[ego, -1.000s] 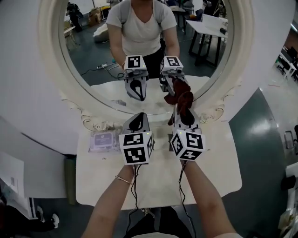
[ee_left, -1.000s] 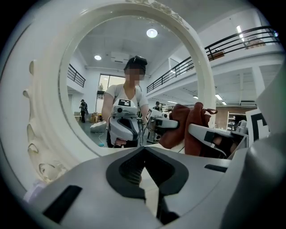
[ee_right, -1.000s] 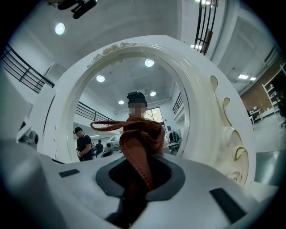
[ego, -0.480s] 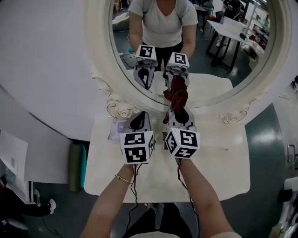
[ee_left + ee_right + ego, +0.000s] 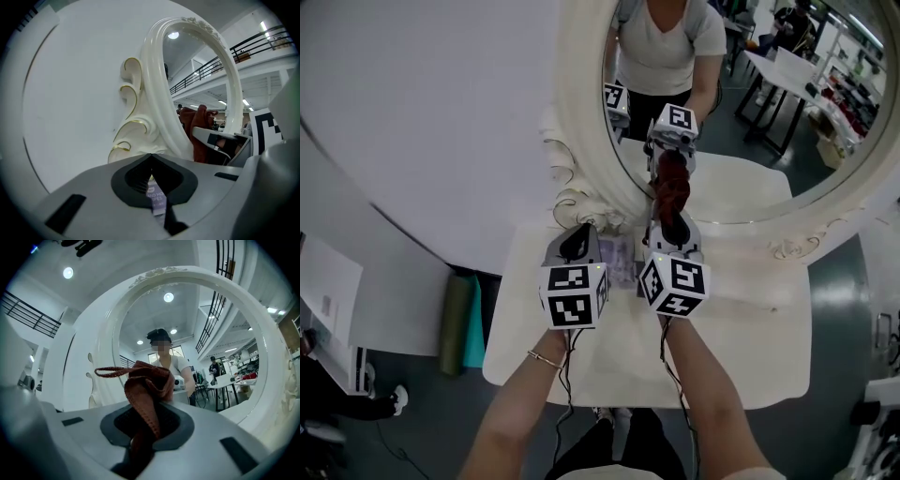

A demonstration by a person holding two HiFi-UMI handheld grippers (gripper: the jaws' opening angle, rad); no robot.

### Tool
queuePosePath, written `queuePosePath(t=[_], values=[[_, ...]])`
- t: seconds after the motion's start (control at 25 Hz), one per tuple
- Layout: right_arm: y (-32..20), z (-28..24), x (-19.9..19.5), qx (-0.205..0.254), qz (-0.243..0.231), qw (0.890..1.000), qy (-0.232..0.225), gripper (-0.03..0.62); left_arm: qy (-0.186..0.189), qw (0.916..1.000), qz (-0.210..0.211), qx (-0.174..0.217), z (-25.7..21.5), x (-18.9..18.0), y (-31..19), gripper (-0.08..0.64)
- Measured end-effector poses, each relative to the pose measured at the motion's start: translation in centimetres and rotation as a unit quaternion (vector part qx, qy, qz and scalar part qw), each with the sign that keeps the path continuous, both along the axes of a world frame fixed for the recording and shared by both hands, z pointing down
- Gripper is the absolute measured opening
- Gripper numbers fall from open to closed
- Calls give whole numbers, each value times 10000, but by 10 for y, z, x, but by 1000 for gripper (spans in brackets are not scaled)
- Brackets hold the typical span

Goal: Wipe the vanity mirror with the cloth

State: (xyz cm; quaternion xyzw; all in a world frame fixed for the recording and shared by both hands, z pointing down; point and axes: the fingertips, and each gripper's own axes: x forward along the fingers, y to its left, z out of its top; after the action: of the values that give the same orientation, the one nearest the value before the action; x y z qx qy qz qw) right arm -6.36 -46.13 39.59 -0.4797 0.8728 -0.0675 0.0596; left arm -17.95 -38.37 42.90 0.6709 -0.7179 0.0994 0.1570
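Note:
The vanity mirror's ornate white frame (image 5: 581, 141) curves from upper left to lower right, and its glass (image 5: 731, 122) reflects a person and both grippers. My right gripper (image 5: 673, 228) is shut on a dark red cloth (image 5: 671, 192), which stands up against the lower left of the glass. The right gripper view has the cloth (image 5: 146, 385) bunched between the jaws of that gripper (image 5: 144, 423), with the frame (image 5: 112, 333) close ahead. My left gripper (image 5: 575, 242) is shut and holds nothing, pointing at the frame's scrollwork (image 5: 133, 122). Its tips (image 5: 151, 157) meet.
A purple wipes packet (image 5: 623, 256) lies on the white table (image 5: 750, 328) between the grippers, also seen under the left jaws as a wipes packet (image 5: 156, 199). A white wall (image 5: 422, 112) is left of the mirror. A green roll (image 5: 459, 323) stands on the floor left of the table.
Both grippers have shifted left along the mirror's lower rim to its left side. The cloth stays in the right gripper. The left gripper now faces the frame, not the glass.

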Motion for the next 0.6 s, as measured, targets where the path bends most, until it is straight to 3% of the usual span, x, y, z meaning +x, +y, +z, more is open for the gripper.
queuePosePath(t=[0.32, 0.6], values=[[1, 6, -7, 66, -196, 9996, 169, 64, 52, 9997, 231, 34, 7, 10, -9, 5], [22, -10, 29, 211, -219, 9990, 336, 64, 94, 9990, 433, 56, 1, 25, 4, 5]])
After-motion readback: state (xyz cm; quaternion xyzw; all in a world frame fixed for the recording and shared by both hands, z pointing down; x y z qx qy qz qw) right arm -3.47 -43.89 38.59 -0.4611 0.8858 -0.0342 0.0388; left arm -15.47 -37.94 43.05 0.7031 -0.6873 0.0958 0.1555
